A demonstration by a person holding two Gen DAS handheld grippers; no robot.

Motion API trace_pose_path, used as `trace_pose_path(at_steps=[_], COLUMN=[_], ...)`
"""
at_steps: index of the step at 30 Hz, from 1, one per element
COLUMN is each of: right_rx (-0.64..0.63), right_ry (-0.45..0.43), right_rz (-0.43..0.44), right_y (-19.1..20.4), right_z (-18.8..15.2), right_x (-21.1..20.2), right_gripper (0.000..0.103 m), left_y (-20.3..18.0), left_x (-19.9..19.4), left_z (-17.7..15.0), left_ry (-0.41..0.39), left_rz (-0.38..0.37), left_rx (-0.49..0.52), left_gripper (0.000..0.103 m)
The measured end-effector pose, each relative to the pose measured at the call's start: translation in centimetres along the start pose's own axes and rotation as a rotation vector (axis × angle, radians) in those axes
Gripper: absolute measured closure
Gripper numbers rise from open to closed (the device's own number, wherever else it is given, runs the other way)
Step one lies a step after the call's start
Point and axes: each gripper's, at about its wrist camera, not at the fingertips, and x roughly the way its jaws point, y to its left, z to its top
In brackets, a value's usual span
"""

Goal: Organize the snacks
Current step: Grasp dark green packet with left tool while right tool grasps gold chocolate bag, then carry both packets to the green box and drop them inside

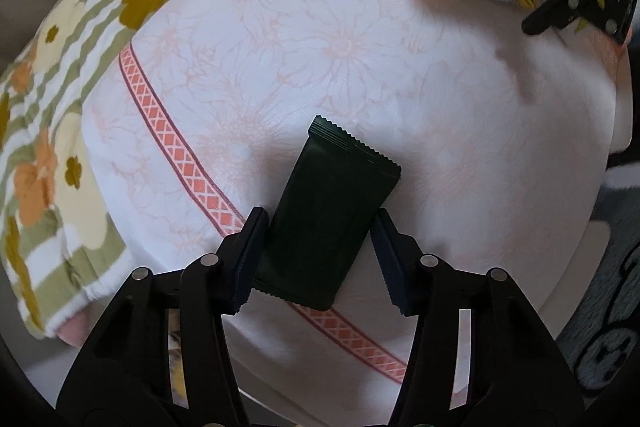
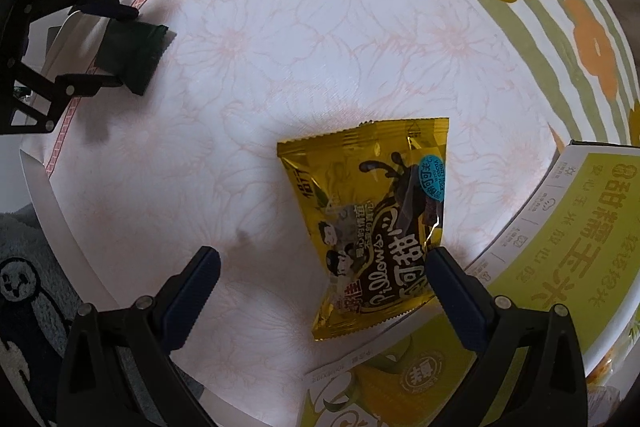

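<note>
The left tool is closed on a dark green snack packet, its pads pressed against the packet's long sides near the lower end, while the packet lies flat on the desk, across a red patterned border line. A clean lift is judged to call for a straight upward pull with the grip kept square, since the smooth wrapper could slide or twist between the pads. Further right, a yellow snack packet lies on the same desk, with one corner resting over a flattened yellow-green carton. The right tool is held open above it, one finger just beside the packet's right edge and the other well apart over bare cloth, nothing gripped; it would need to be centred over the packet before closing. Open room is seen in the wide bare middle between both packets. The desk's rounded edge runs close behind the left tool, and a flowered cloth borders the far side.
</note>
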Motion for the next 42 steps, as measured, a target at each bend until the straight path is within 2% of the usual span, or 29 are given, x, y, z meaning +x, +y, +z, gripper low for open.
trace_pose_path(at_steps=[4,7,9,10,15,24,29,35,42], right_rx=[-0.03,-0.023,-0.005,0.0,0.078,0.282,0.422,0.532,0.601], right_ry=[0.038,0.043,0.042,0.035,-0.036,-0.277,-0.409,-0.52,-0.621], right_rz=[-0.057,-0.083,-0.091,-0.094,-0.076,0.004,0.053,0.056,0.043], right_y=[-1.2,-1.7,-2.3,-2.7,-3.1,-3.9,-4.1,-5.2,-8.5], right_z=[0.5,0.6,0.6,0.6,0.9,-0.7,-4.2,-9.4,-16.0], right_x=[1.2,1.6,1.6,1.6,0.0,-7.2,-12.2,-17.3,-21.3], right_gripper=[0.013,0.025,0.041,0.046,0.047,0.048,0.048,0.048,0.048], left_y=[0.4,0.8,1.1,1.2,1.7,3.1,2.3,0.2,-4.8], left_x=[-0.3,-0.8,-1.2,-1.4,-2.6,-7.5,-11.0,-15.1,-18.9], left_z=[-0.4,-0.7,-0.9,-0.9,-0.7,1.5,3.9,8.0,14.2], left_ry=[-0.028,-0.062,-0.084,-0.092,-0.127,-0.24,-0.292,-0.353,-0.43], left_rz=[-0.031,-0.045,-0.056,-0.06,-0.077,-0.073,-0.077,-0.118,-0.145], left_rx=[-0.089,-0.15,-0.192,-0.208,-0.26,-0.279,-0.246,-0.215,-0.198], left_gripper=[0.053,0.053,0.053,0.053,0.053,0.053,0.053,0.053,0.053])
